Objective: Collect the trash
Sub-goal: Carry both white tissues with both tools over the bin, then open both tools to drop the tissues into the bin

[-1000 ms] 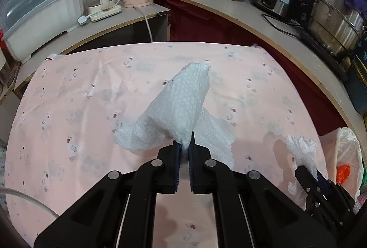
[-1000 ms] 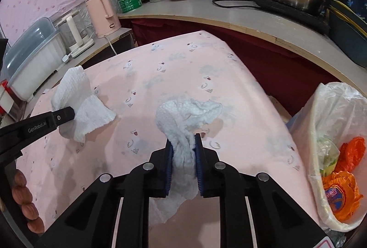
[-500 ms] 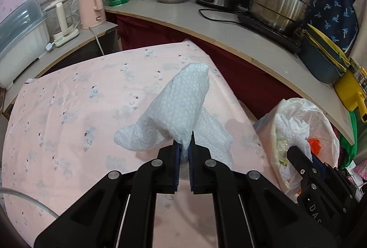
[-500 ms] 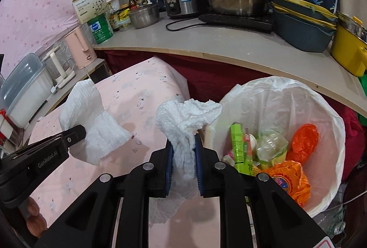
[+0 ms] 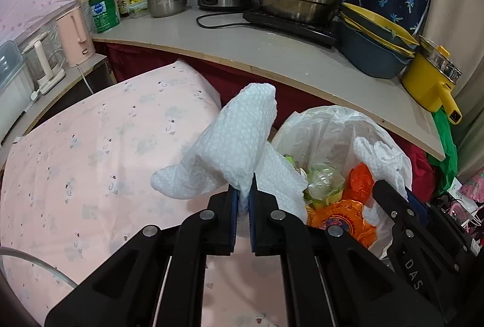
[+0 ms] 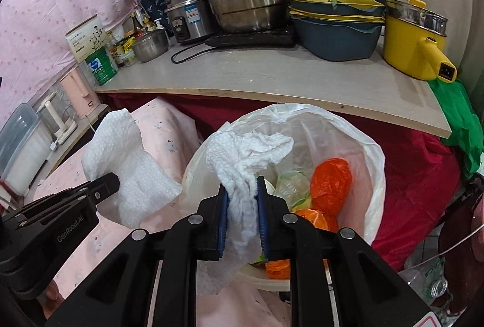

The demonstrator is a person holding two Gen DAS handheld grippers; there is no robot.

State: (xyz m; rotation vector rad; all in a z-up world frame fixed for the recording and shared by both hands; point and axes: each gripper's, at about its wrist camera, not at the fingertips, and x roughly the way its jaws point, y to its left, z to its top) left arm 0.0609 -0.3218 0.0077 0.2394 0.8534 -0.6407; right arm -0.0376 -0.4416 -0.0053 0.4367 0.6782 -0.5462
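Note:
My left gripper [image 5: 243,200] is shut on a white paper towel [image 5: 230,142] and holds it in the air at the table's right edge, beside the trash bin [image 5: 326,121]. It also shows in the right wrist view [image 6: 106,185] with its towel [image 6: 127,163]. My right gripper [image 6: 242,191] is shut on a crumpled white tissue [image 6: 245,154] and holds it over the bin's open mouth [image 6: 363,151]. The bin has a white plastic liner and holds orange wrappers [image 6: 331,179] and greenish scraps. The right gripper [image 5: 405,200] with its tissue [image 5: 381,157] shows in the left wrist view.
The table has a pink patterned cloth [image 5: 90,151]. A grey counter [image 6: 272,76] behind the bin carries steel pots, a rice cooker, stacked blue and yellow basins and a yellow pot [image 6: 414,40]. A pink kettle [image 5: 75,37] stands at the left.
Both grippers have swung right from over the table to the trash bin, each still holding its paper. The right gripper now hangs over the bin's opening.

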